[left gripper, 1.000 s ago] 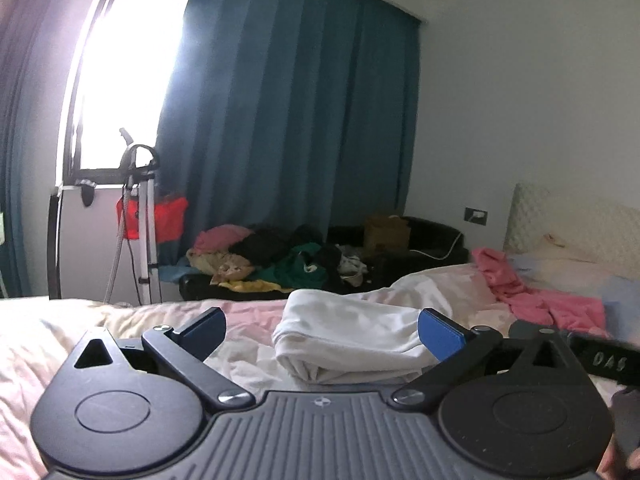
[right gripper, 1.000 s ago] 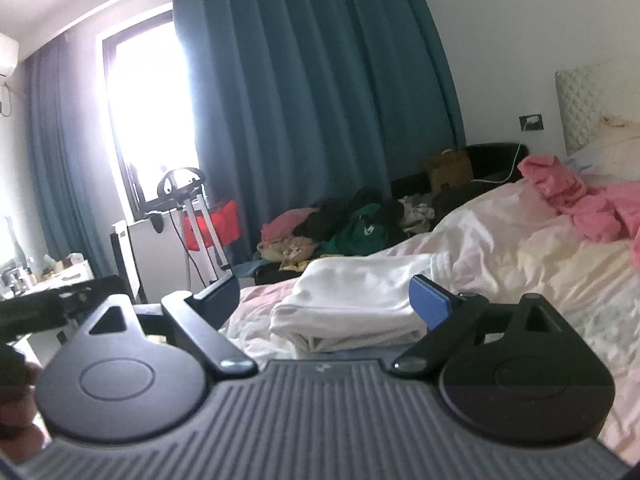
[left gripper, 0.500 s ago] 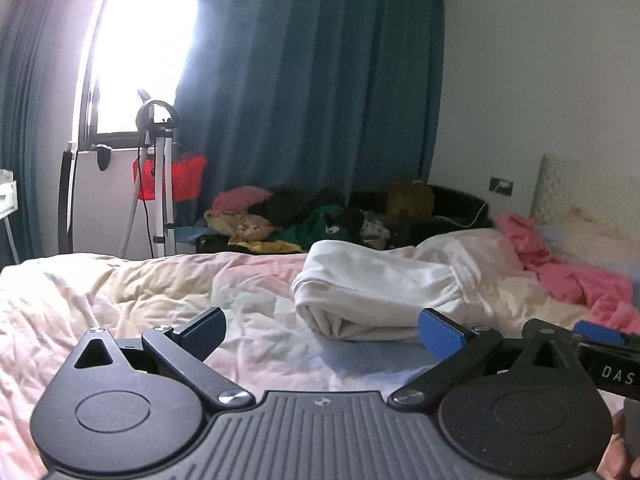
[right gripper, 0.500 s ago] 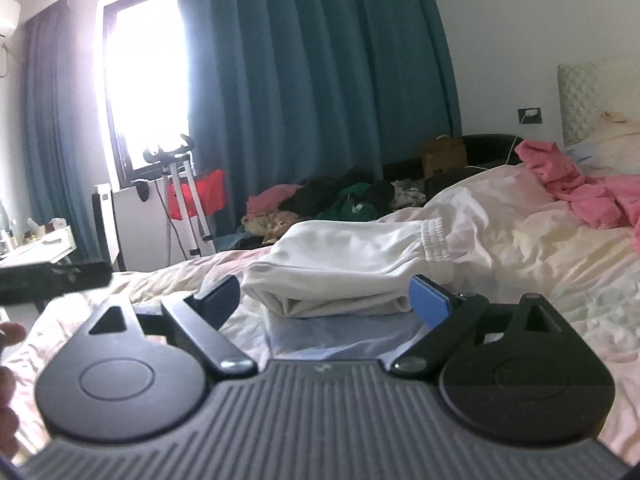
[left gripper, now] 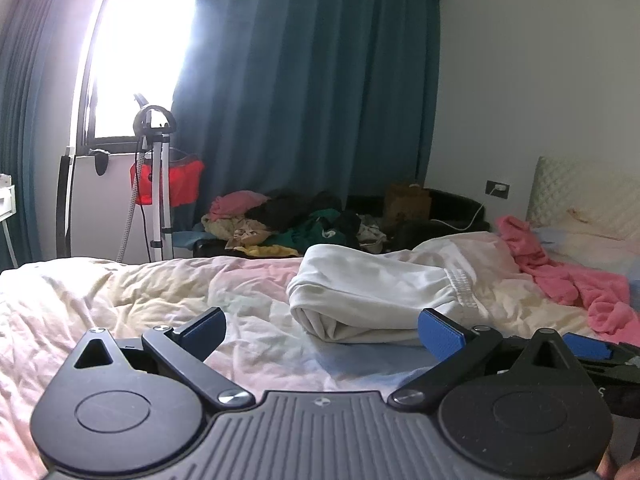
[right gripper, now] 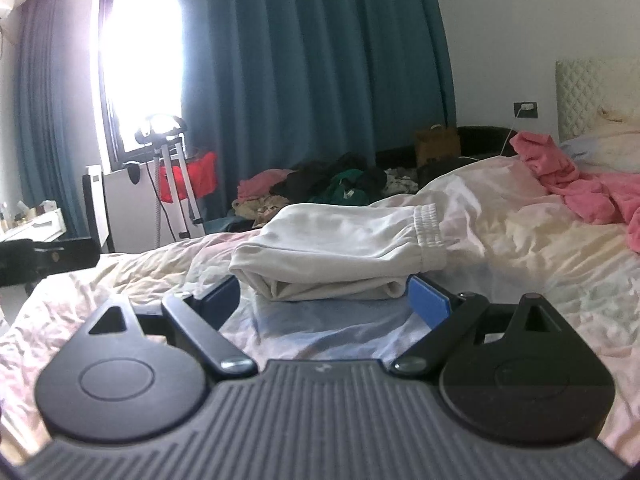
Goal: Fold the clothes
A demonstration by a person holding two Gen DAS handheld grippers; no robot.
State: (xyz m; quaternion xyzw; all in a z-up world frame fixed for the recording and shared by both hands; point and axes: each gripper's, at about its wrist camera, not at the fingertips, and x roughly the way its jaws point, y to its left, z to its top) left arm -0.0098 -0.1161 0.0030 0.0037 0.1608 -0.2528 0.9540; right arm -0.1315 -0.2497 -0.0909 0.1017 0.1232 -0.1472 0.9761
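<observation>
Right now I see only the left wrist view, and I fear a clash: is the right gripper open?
Observer: Yes, the right gripper is open, jaws spread wide.
Operator: Where is the folded white garment from it?
Observer: The folded white garment with the ribbed waistband lies straight ahead, its near folded edge just beyond the blue finger pads.
Operator: Is it gripping cloth?
Observer: No, the garment rests free on the rumpled pale bedsheet.
</observation>
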